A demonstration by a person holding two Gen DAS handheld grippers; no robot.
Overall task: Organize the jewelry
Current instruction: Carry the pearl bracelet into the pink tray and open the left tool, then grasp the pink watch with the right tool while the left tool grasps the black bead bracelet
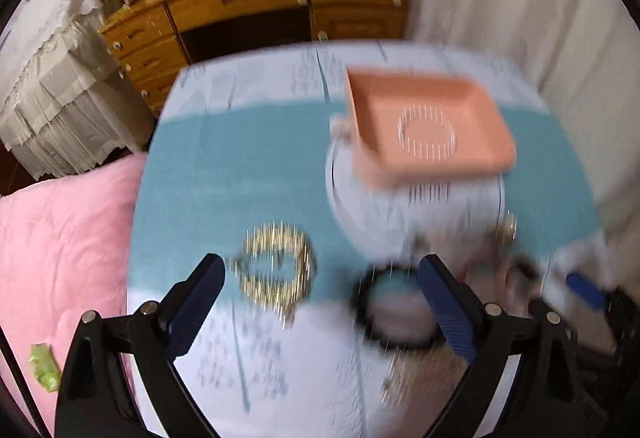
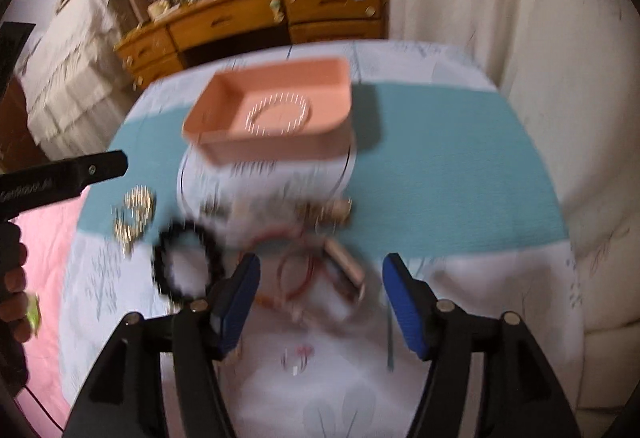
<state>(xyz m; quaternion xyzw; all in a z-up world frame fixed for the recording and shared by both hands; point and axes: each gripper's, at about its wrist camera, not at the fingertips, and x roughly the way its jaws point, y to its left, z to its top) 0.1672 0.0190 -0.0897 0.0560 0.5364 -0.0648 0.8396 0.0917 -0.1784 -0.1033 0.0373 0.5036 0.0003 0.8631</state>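
Pink tray, teal-banded cloth, gold and black bracelets
The tray (image 1: 424,106) is salmon pink; the cloth (image 1: 248,166) is white with a teal band and grey-blue print; one bracelet (image 1: 276,266) is gold, another (image 1: 394,304) black; gripper pads (image 2: 240,306) are blue on black arms

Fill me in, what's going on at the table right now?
A person is sorting jewelry with two handheld grippers. Both the left gripper and right gripper are open and hold nothing, above a gold bracelet, a black bracelet and red bangles. One beaded bracelet already lies in the pink tray.
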